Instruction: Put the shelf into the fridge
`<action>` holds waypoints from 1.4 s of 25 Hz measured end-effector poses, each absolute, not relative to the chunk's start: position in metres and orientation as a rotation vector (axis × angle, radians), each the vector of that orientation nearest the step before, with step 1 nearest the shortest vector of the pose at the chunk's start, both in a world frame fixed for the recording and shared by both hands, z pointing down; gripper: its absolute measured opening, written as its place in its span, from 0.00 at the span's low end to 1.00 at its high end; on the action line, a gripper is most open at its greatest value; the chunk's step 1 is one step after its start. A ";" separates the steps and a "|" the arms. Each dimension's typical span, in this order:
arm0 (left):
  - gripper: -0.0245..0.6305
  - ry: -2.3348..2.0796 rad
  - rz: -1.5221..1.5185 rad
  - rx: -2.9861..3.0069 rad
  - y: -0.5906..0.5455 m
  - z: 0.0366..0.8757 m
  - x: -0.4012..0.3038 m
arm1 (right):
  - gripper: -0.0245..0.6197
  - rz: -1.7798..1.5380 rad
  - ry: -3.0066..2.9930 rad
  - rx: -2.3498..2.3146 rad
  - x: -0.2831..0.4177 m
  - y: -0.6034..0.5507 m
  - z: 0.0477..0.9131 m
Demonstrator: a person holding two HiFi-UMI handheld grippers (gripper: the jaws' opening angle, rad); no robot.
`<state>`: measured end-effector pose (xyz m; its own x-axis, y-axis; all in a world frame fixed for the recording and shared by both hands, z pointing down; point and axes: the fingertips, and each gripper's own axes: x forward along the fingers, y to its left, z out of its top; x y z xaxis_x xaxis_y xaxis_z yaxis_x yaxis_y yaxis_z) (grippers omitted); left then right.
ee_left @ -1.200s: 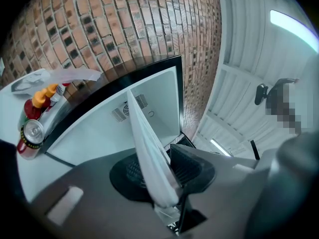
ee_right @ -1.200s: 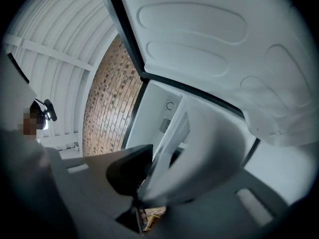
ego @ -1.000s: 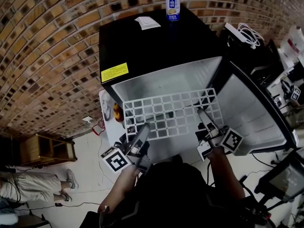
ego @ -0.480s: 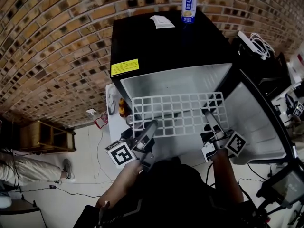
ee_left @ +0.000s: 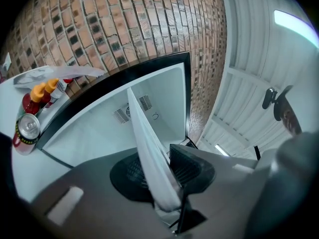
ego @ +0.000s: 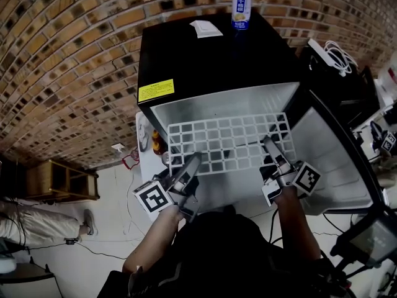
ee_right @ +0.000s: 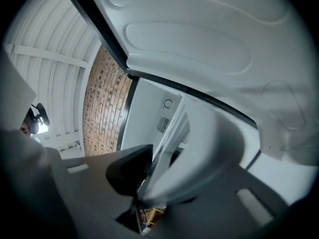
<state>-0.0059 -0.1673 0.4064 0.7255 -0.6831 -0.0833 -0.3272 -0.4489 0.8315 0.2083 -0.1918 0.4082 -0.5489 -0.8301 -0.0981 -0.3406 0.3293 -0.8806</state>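
Observation:
A white grid shelf [ego: 226,143] is held level in front of the open black fridge [ego: 205,54], its far edge at the mouth of the white interior [ego: 223,107]. My left gripper [ego: 191,163] grips the shelf's near left edge and its jaws are closing on it. In the left gripper view the shelf [ee_left: 149,153] runs edge-on between the pads of the left gripper [ee_left: 162,176]. My right gripper [ego: 270,144] is shut on the near right edge. The right gripper view shows the shelf [ee_right: 167,143] pinched in the right gripper [ee_right: 154,173].
The fridge door [ego: 329,148] stands open at the right. A drink can [ego: 240,8] and a paper [ego: 206,28] sit on the fridge top. Bottles [ee_left: 42,91] and a can [ee_left: 27,128] stand on a white table at its left. A low wooden rack [ego: 59,182] lies further left.
Both grippers have carried the shelf a little toward the fridge opening. Both grips on the shelf's near edge stay the same.

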 end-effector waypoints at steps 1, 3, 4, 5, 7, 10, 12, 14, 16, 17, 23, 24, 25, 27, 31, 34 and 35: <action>0.18 -0.773 -0.522 2.071 -0.170 0.402 -0.006 | 0.17 -1.165 2.053 -1.022 0.208 -0.194 0.407; 0.18 -0.783 -0.527 2.080 -0.174 0.396 -0.007 | 0.17 -1.166 2.053 -1.018 0.208 -0.199 0.403; 0.18 -0.779 -0.526 2.078 -0.175 0.397 -0.007 | 0.17 -1.168 2.049 -1.019 0.208 -0.200 0.402; 0.18 -0.776 -0.522 2.075 -0.177 0.398 -0.007 | 0.17 -1.171 2.046 -1.019 0.208 -0.202 0.402; 0.18 -0.770 -0.527 2.069 -0.179 0.399 -0.006 | 0.17 -1.175 2.047 -1.020 0.209 -0.206 0.402; 0.18 -0.740 -0.558 2.045 -0.182 0.400 -0.003 | 0.17 -1.184 2.048 -1.029 0.210 -0.211 0.402; 0.18 -0.745 -0.563 2.039 -0.185 0.400 -0.003 | 0.17 -1.196 2.038 -1.029 0.210 -0.215 0.401; 0.18 -0.747 -0.563 2.037 -0.186 0.400 -0.003 | 0.17 -1.203 2.029 -1.023 0.210 -0.217 0.401; 0.18 -0.745 -0.563 2.039 -0.186 0.400 -0.003 | 0.16 -1.211 2.017 -1.021 0.210 -0.217 0.401; 0.18 -0.743 -0.564 2.041 -0.187 0.399 -0.002 | 0.16 -1.212 2.014 -1.026 0.211 -0.217 0.401; 0.18 -0.753 -0.567 2.027 -0.188 0.400 -0.003 | 0.16 -1.213 2.019 -1.048 0.212 -0.223 0.401; 0.18 -0.757 -0.572 2.022 -0.189 0.399 -0.003 | 0.16 -1.217 2.018 -1.049 0.212 -0.225 0.400; 0.18 -0.760 -0.578 2.017 -0.189 0.398 -0.003 | 0.16 -1.220 2.017 -1.046 0.211 -0.227 0.399; 0.17 -0.763 -0.585 2.008 -0.190 0.398 -0.002 | 0.16 -1.224 2.007 -1.039 0.211 -0.229 0.398; 0.17 -0.757 -0.590 1.992 -0.190 0.396 0.000 | 0.16 -1.226 1.989 -1.049 0.212 -0.229 0.398; 0.17 -0.774 -0.586 1.967 -0.191 0.397 -0.002 | 0.16 -1.224 1.993 -1.052 0.212 -0.229 0.397; 0.17 -0.779 -0.583 1.969 -0.192 0.397 -0.003 | 0.16 -1.223 1.995 -1.053 0.212 -0.230 0.396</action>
